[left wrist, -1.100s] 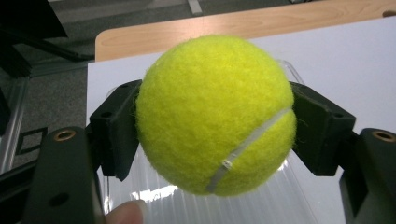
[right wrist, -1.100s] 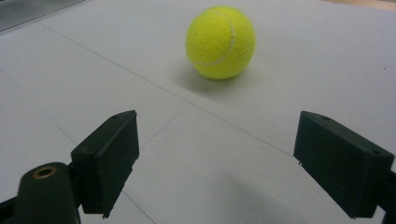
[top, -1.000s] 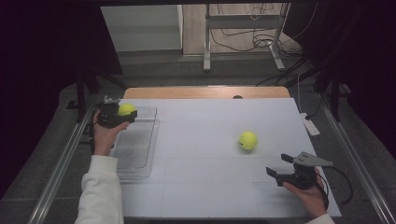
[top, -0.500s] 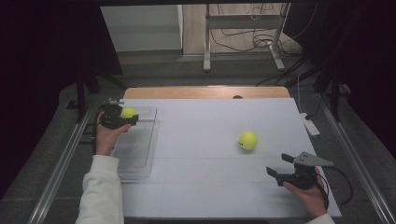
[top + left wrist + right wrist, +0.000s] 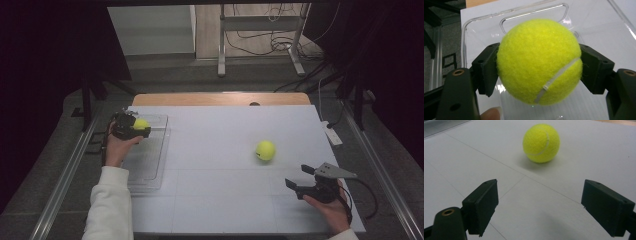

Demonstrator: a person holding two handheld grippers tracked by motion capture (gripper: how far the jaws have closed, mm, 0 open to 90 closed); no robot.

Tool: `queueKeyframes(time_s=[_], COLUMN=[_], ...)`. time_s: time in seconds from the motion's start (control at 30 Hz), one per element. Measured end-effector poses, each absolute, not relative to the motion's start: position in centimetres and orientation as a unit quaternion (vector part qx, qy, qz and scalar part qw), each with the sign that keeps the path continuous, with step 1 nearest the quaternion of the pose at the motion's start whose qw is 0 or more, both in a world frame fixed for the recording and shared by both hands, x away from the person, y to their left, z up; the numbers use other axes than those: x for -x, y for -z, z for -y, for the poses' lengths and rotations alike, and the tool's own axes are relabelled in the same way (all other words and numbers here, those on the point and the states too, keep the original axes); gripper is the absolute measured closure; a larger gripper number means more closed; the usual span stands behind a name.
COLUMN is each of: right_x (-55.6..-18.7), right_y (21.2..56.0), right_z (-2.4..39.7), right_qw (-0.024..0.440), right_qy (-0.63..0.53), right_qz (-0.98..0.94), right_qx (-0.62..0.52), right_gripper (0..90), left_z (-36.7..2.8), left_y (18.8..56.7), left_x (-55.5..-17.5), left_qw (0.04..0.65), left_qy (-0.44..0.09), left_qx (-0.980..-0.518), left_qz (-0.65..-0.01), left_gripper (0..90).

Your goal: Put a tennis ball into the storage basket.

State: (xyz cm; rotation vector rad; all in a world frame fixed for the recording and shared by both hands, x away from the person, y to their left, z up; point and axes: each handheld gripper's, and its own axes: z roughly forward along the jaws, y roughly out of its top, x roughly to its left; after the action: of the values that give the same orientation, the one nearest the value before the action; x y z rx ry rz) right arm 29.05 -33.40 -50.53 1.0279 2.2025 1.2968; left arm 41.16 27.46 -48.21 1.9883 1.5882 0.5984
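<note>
Pinching a tennis ball (image 5: 539,61) from both sides, the left gripper (image 5: 131,126) holds it over the far end of a clear plastic tray (image 5: 150,165) at the table's left edge. Its two black pads press into the felt. Up close, that ball is bright yellow-green and fuzzy, with one pale seam curving across its lower right. A fingertip (image 5: 491,113) shows at the bottom of the left gripper view. On the white table (image 5: 220,200), a second tennis ball (image 5: 265,150) rests alone, right of the middle, same colour, with a thin white seam looping over it. Near the front right corner, the right gripper (image 5: 301,180) points toward it, jaws spread wide with nothing between them
</note>
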Motion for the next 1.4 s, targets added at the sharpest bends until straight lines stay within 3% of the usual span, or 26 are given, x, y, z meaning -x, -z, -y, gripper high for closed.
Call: queueKeyframes(time_s=[1.03, 1.13, 1.23, 1.4], right_x=[-29.0, -29.0, -29.0, -29.0], right_y=[50.5, 50.5, 50.5, 50.5], right_z=[33.4, 33.4, 33.4, 33.4], right_qw=[0.191, 0.191, 0.192, 0.193], right_qy=[-0.462, -0.462, -0.461, -0.462], right_qz=[-0.786, -0.786, -0.786, -0.786], right_qx=[-0.364, -0.364, -0.364, -0.363], right_gripper=[14.5, 14.5, 14.5, 14.5], left_z=[-27.9, -27.8, -27.6, -26.9], left_y=[48.5, 48.4, 47.8, 47.2], left_x=[-41.1, -41.0, -40.8, -40.5], left_qw=[0.255, 0.259, 0.275, 0.29], left_qy=[-0.233, -0.245, -0.26, -0.267], left_qx=[-0.73, -0.728, -0.722, -0.728], left_qz=[-0.59, -0.586, -0.58, -0.561], left_gripper=[25.7, 24.8, 17.8, 16.6])
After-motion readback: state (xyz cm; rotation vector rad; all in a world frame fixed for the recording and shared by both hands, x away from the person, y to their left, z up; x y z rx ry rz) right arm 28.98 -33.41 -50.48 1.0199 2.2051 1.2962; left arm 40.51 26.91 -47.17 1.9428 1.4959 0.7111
